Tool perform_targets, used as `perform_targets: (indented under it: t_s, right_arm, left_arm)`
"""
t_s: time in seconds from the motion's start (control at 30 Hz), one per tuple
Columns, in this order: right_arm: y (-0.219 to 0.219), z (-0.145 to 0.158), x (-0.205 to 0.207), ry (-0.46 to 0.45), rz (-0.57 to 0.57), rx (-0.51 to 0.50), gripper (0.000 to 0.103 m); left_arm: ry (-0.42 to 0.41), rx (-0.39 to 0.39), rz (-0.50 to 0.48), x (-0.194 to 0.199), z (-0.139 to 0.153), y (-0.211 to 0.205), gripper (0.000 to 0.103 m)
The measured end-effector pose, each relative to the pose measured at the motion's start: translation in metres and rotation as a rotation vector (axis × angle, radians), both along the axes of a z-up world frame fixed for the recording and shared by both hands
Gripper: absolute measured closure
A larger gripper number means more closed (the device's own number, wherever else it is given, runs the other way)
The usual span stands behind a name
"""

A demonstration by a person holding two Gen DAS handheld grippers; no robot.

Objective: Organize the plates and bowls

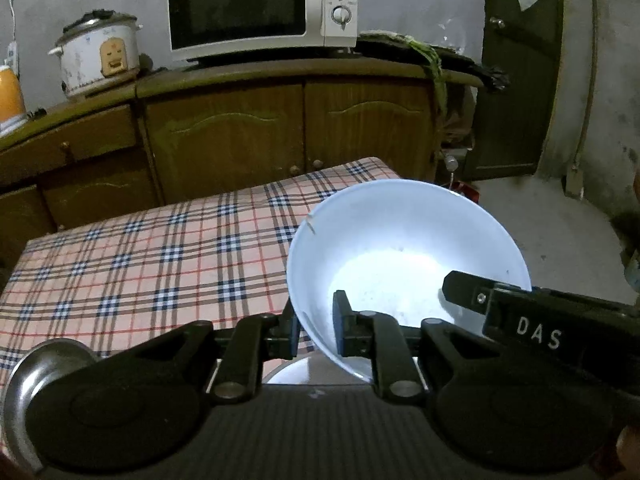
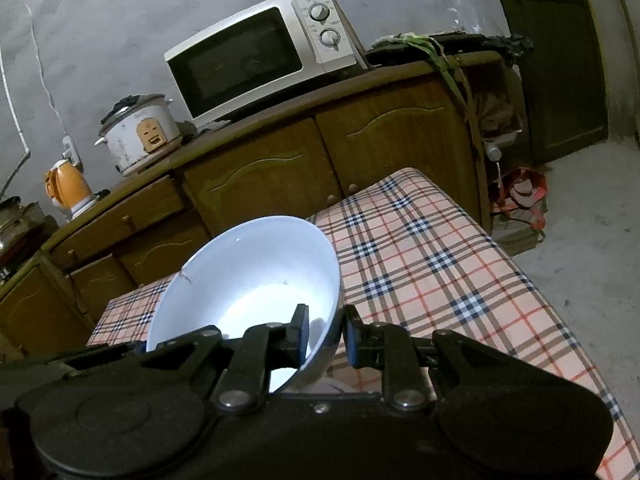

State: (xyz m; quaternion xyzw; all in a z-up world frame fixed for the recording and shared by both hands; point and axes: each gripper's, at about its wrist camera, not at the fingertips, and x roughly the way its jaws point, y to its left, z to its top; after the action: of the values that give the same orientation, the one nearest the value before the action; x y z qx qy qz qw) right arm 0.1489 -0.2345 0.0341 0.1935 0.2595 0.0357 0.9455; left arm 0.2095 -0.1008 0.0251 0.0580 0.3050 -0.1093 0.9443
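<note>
I have both tools clamped on one wide, pale blue-white ceramic bowl (image 1: pixel 404 248), lifted clear above the surface covered in a pink, navy and red checked cloth (image 1: pixel 140 256). In the left wrist view my left tool (image 1: pixel 316 330) pinches the bowl's near rim at about 7 o'clock, one pad inside the wall and one outside. My right tool (image 1: pixel 472 292), the black one lettered "DAS", comes in from 4 o'clock and bites the rim there. From the right wrist view the right tool (image 2: pixel 326 334) straddles the same bowl (image 2: pixel 248 276) at its 5 o'clock edge, jaws narrow on the wall. A round steel dish (image 1: pixel 24 396) sits at 8 o'clock in the left view, a second white bowl's edge (image 1: pixel 290 372) just under the held one. Beyond, at 12 o'clock, a white microwave oven (image 1: pixel 260 10) and a white rice cooker (image 1: pixel 98 56) stand on a brown wooden cabinet (image 1: pixel 240 128).
</note>
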Motion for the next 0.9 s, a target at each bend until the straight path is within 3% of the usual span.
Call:
perform_targets:
  t_s: [0.9]
  right_arm:
    - [0.028, -0.010, -0.036, 0.015, 0.047, -0.004, 0.078]
  left_arm:
    - [-0.002, 0.015, 0.020, -0.035, -0.014, 0.024, 0.086]
